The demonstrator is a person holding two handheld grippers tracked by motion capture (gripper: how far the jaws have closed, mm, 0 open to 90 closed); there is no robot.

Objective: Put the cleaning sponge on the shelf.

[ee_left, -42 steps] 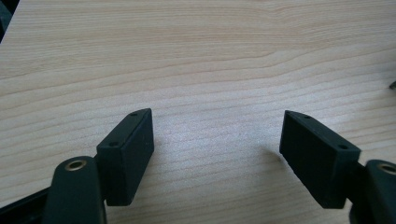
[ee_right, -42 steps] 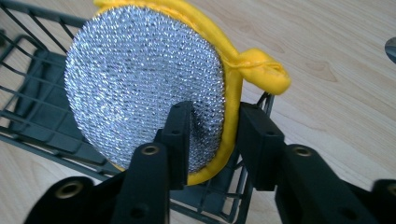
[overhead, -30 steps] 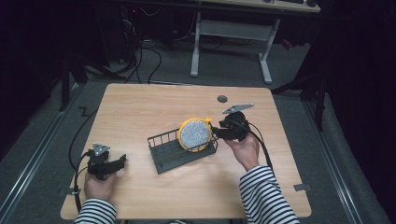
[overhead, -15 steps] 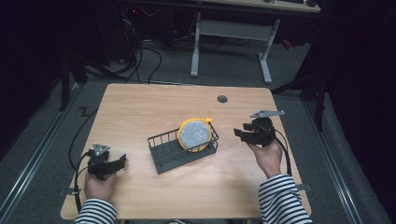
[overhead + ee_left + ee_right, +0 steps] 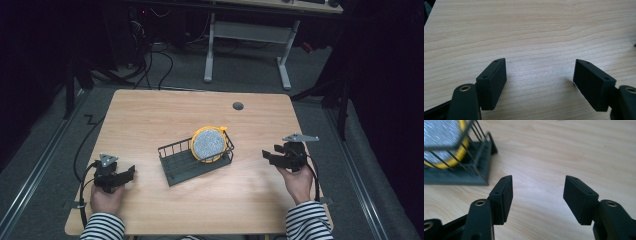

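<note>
The right tool [image 5: 271, 156] hangs low over the worktop [image 5: 150, 120], held in the person's right hand [image 5: 296, 181] near the right edge. Its jaws stand wide apart and have just been opening further, with bare wood between them and nothing gripped. In the right gripper view the same tool [image 5: 537, 192] points across the wood, with the rack's [image 5: 456, 178] near corner ahead and to the left, apart from the jaws. Through the rack's wires shows the plate [image 5: 441, 137], yellow at the rim with a speckled grey face.

The left tool [image 5: 125, 173] sits near the worktop's left front corner in the left hand [image 5: 105, 200], a grey three-cornered piece on top and a cable trailing off the edge. Its jaws are also spread wide with nothing between them; in the left gripper view the tool [image 5: 540, 73] looks onto plain wood grain.

Between the two tools, around the middle of the worktop, lies the dark wire rack [image 5: 185, 162], set at a slant. The plate [image 5: 207, 144] stands on edge in the rack's right end, its face turned toward the camera, leaning slightly. The rack is well apart from the left tool and nearer the right one, touched by neither.

A small dark round hole [image 5: 238, 105] sits in the worktop toward the far side
</note>
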